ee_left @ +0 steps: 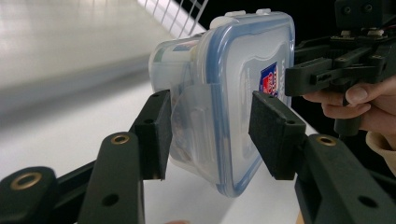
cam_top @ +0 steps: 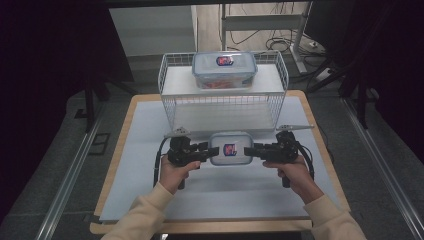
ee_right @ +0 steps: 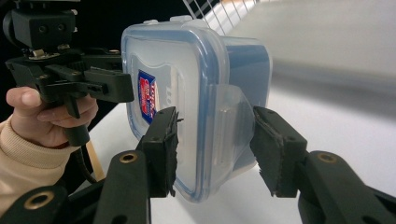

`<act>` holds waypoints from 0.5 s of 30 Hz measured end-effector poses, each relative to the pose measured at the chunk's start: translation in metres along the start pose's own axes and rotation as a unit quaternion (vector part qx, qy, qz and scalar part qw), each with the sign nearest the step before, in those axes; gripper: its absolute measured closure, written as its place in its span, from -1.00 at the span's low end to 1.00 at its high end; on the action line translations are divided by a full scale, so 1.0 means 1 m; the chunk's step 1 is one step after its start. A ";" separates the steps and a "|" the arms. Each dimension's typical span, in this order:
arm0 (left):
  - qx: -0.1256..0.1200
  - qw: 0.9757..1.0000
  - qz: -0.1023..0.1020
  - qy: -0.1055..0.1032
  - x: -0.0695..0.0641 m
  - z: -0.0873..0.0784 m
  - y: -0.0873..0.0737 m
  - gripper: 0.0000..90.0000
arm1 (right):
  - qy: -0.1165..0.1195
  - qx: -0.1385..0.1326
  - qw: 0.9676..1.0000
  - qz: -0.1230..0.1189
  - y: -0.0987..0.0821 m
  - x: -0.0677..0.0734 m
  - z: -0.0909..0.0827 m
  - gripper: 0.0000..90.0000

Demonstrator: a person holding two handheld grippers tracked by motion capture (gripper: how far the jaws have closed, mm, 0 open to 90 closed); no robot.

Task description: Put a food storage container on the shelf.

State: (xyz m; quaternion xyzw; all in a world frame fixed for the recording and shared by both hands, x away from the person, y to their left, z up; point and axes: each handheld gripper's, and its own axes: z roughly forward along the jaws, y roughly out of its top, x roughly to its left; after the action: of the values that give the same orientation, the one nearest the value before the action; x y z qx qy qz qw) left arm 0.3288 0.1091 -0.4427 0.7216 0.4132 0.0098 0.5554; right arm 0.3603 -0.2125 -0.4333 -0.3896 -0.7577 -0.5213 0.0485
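Two grippers on one box | left gripper (cam_top: 206,151) clamps the left end of the clear lidded container (cam_top: 230,148) | right gripper (cam_top: 251,151) clamps its right end | container sits between them, above the table (cam_top: 125,165) middle, just before the wire rack (cam_top: 170,107) at the far edge

Far box (cam_top: 224,70) contents too blurry; lid label (cam_top: 225,61) unreadable.
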 end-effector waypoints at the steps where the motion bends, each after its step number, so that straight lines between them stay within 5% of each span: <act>1: -0.004 1.000 0.002 0.002 -0.001 -0.003 0.005 0.13 | 0.000 -0.002 1.000 -0.005 0.004 0.001 -0.001 0.15; 15: -0.038 0.999 0.032 0.010 -0.009 -0.025 0.061 0.13 | 0.004 -0.027 0.999 -0.047 0.065 0.022 -0.011 0.15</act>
State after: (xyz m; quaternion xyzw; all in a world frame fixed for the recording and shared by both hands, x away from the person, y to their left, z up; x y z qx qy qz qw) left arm 0.3467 0.1211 -0.3801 0.7126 0.3947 0.0507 0.5778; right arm 0.3834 -0.2002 -0.3686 -0.3529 -0.7605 -0.5448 0.0160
